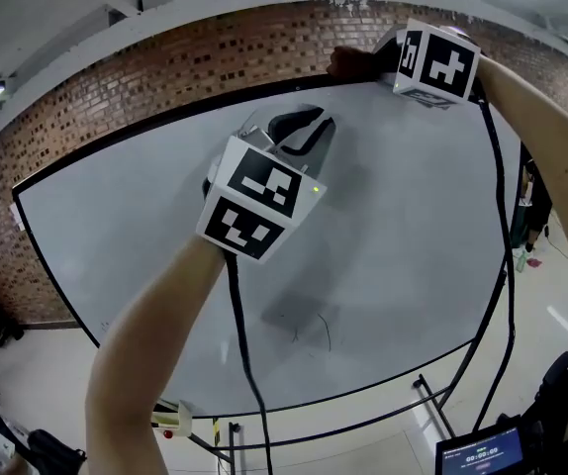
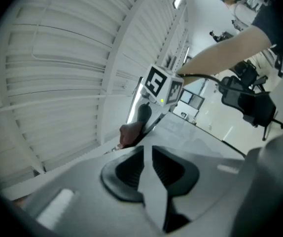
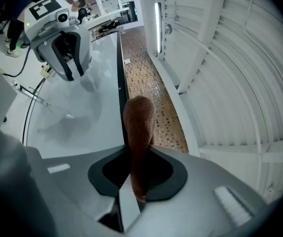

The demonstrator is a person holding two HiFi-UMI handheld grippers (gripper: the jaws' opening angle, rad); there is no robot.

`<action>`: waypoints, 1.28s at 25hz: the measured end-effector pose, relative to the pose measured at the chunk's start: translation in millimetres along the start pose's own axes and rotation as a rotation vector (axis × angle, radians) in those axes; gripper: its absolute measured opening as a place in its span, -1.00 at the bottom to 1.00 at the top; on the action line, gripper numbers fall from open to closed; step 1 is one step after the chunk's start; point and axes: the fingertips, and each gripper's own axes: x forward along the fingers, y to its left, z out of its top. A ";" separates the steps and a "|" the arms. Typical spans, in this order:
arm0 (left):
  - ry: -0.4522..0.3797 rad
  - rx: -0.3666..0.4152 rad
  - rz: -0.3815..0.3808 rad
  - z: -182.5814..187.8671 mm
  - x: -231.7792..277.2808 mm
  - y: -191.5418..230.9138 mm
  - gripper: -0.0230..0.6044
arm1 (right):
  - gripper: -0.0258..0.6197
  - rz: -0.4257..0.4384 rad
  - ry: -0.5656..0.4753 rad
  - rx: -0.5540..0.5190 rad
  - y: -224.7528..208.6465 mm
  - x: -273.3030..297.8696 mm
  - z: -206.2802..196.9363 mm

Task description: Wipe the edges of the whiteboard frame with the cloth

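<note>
Closest to the head camera is the left gripper (image 1: 299, 129), marker cube up, its tip near the face of the whiteboard (image 1: 403, 255), around the upper middle. Farther up, the right gripper (image 1: 381, 59) holds a brown cloth (image 1: 348, 64) at the black top frame (image 1: 195, 110), with the brick wall (image 1: 116, 97) just behind. In the left gripper view, the 2 jaws sit together with nothing between them. This tool looks idle, probably held aside to give the wiping hand room. Beyond them the cloth (image 2: 130, 134) shows at the board's top edge, below the right gripper's cube. In the right gripper view, the jaws clamp the cloth (image 3: 139, 127), which stands up out of them with its free end against the frame (image 3: 122, 78). That way a slide along the bar should rub the edge. I judge the top edge is being wiped, with the other 3 sides likely still to do.
</note>
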 end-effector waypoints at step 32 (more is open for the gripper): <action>-0.049 0.027 -0.049 93.3 141.8 -81.7 -0.76 | -0.72 -0.034 0.078 0.005 -54.8 -35.9 -205.0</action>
